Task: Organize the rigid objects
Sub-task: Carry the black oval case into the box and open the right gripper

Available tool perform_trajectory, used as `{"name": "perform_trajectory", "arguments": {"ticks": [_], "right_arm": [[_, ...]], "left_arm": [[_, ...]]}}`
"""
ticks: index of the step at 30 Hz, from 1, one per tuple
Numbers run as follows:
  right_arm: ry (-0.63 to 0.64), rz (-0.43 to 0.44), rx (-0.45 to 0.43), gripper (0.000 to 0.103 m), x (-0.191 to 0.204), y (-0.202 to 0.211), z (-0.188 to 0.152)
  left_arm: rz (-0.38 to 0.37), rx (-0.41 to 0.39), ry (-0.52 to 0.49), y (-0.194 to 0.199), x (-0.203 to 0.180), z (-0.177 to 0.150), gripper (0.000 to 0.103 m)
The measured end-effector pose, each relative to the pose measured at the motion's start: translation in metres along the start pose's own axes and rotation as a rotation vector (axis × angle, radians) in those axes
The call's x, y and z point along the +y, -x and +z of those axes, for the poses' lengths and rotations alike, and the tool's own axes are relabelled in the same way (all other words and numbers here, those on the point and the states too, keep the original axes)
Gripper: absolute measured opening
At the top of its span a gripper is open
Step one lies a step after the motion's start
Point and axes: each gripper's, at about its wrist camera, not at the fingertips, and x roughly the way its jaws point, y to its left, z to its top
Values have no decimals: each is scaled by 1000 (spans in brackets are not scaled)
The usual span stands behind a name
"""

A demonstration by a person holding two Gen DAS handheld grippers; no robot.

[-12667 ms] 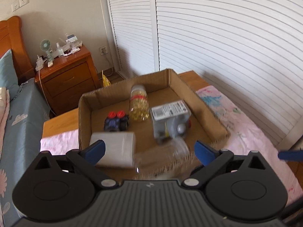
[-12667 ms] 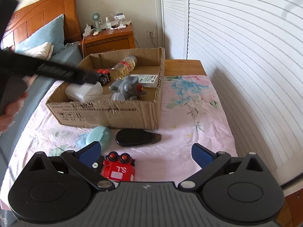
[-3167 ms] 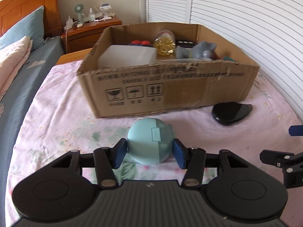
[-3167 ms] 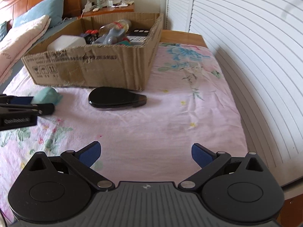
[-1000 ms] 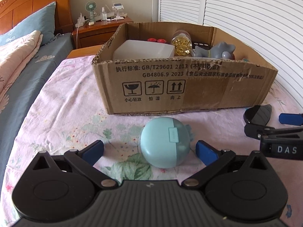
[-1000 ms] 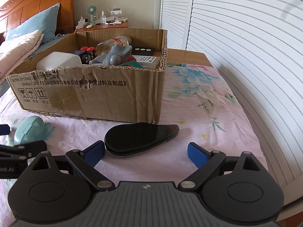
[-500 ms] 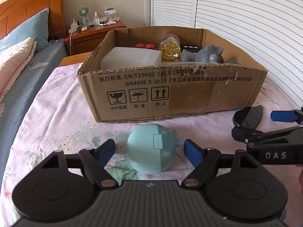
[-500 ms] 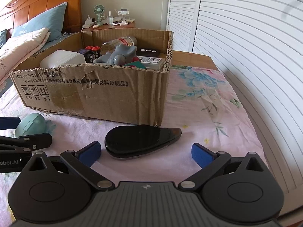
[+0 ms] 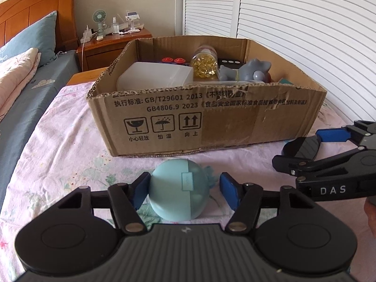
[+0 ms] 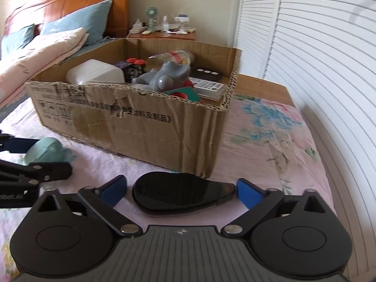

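Observation:
A round light-blue case [image 9: 179, 188] lies on the pink floral sheet in front of the cardboard box [image 9: 235, 127]. My left gripper [image 9: 185, 191] straddles it, jaws partly closed; the left pad touches it and a small gap shows at the right pad. The case also shows in the right wrist view [image 10: 44, 150]. A flat black teardrop case [image 10: 181, 193] lies on the sheet by the box's front corner. My right gripper [image 10: 181, 191] is open around it, pads close to both ends. The box [image 10: 164, 117] holds several items.
In the box are a white container [image 9: 155, 78], a bottle of yellow capsules [image 9: 204, 64] and a grey toy [image 9: 246, 71]. A wooden nightstand [image 9: 112, 44] stands behind. White louvred doors [image 10: 317, 47] run along the right. Pillows and bedding lie at the left.
Both grippers have moved in on their objects. My left jaws have narrowed around the blue case. My right gripper has come forward and narrowed, so the black case sits between its pads.

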Motion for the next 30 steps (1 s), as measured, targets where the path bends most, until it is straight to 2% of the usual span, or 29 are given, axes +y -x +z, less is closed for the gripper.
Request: {"name": "perform_trajectory", "arguments": {"ticks": [3, 8, 16, 25, 30], "right_arm": [[9, 17, 12, 93, 2, 4, 0], [19, 27, 27, 93, 5, 14, -3], [78, 56, 22, 93, 7, 42, 4], [116, 98, -16, 93, 10, 72, 21], [106, 122, -51, 93, 7, 80, 41]], "left_arm": [[-2, -8, -1, 1, 0, 0, 52], [-9, 0, -27, 0, 0, 3, 52], [-37, 42, -159, 6, 4, 8, 52], [-99, 66, -285, 33, 9, 25, 52], [-129, 40, -332, 53, 10, 41, 52]]}}
